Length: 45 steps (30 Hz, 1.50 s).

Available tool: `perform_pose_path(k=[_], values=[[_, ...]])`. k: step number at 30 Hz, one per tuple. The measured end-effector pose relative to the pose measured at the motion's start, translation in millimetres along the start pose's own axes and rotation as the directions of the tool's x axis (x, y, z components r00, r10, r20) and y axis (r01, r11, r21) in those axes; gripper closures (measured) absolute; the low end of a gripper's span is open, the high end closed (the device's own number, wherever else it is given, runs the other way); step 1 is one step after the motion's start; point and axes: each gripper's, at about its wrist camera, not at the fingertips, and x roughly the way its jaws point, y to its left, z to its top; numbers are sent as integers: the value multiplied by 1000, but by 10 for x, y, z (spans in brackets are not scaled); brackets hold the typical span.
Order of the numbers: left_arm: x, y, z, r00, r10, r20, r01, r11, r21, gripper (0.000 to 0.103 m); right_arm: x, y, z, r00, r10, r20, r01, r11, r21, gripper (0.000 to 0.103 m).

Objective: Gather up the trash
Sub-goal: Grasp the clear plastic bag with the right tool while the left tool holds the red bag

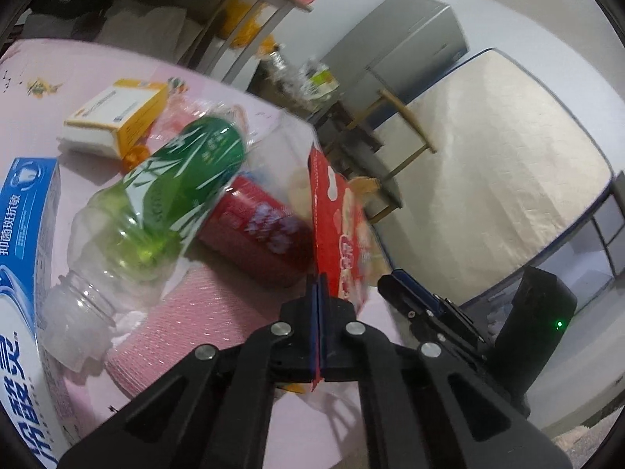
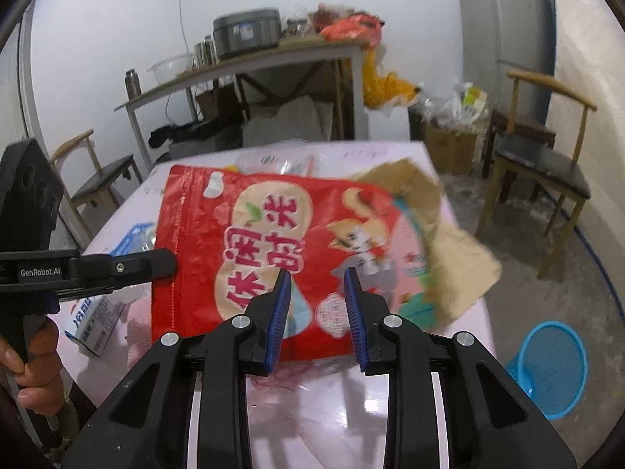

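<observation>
Left gripper (image 1: 319,285) pinched on the edge of a red snack bag (image 2: 250,242) raised above the pink table (image 2: 410,402), right gripper (image 2: 317,279) jaws apart, holding nothing, uncapped clear bottle (image 1: 148,211) lying on its side, blue mesh basket (image 2: 554,367) on the floor.

Left gripper (image 1: 319,285) jaws pinched together, right gripper (image 2: 317,285) jaws parted
</observation>
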Motion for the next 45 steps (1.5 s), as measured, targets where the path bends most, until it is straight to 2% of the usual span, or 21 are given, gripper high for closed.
perform_pose_path(k=[3, 6, 9, 12, 15, 16, 20, 23, 25, 30, 33, 36, 42, 44, 45], values=[[-146, -75, -45, 996, -73, 46, 73, 997, 3, 103, -269, -101, 44, 998, -29, 59, 28, 1000, 11, 76], [-329, -150, -76, 985, -139, 100, 138, 990, 15, 103, -461, -178, 52, 994, -60, 95, 58, 998, 26, 76], [-579, -206, -109, 964, -210, 161, 209, 978, 25, 103, -618, -253, 32, 989, -98, 115, 94, 995, 40, 75], [-828, -252, -94, 943, -246, 224, 243, 969, 41, 103, -632, -291, -18, 993, -86, 82, 80, 994, 78, 70], [-1094, -235, -123, 930, -241, 278, 237, 970, 49, 103, -536, -338, -89, 1000, -28, 9, 26, 987, 157, 59], [-1191, -207, -145, 928, -230, 293, 226, 973, 49, 103, -493, -354, -118, 1000, -4, -12, 6, 983, 183, 52], [-1425, -75, -254, 928, -189, 320, 189, 981, 32, 103, -221, -388, -219, 986, 117, -118, -79, 955, 287, 36], [-1513, 47, -340, 934, -152, 323, 158, 987, 7, 103, 80, -426, -289, 958, 206, -198, -118, 917, 380, 35], [-1525, 116, -405, 941, -122, 315, 131, 991, -9, 103, 274, -454, -284, 941, 255, -222, -140, 892, 431, 35], [-1492, 208, -519, 951, -86, 296, 100, 995, -32, 103, 491, -305, -248, 923, 261, -281, -118, 891, 439, 35], [-1474, 223, -551, 952, -82, 295, 95, 995, -31, 103, 612, -155, -201, 917, 240, -318, -95, 907, 410, 38], [-1460, 210, -550, 953, -81, 292, 91, 996, -21, 103, 711, -54, -219, 911, 213, -353, -61, 917, 394, 48], [-1455, 175, -558, 954, -83, 287, 88, 996, -4, 103, 761, 68, -293, 915, 166, -367, -22, 931, 365, 70], [-1457, 164, -549, 954, -87, 286, 92, 996, -3, 103, 744, 69, -314, 915, 150, -374, -4, 932, 363, 83], [-1452, 161, -547, 954, -90, 286, 94, 996, -2, 103, 731, 71, -326, 915, 152, -373, -4, 930, 368, 84]])
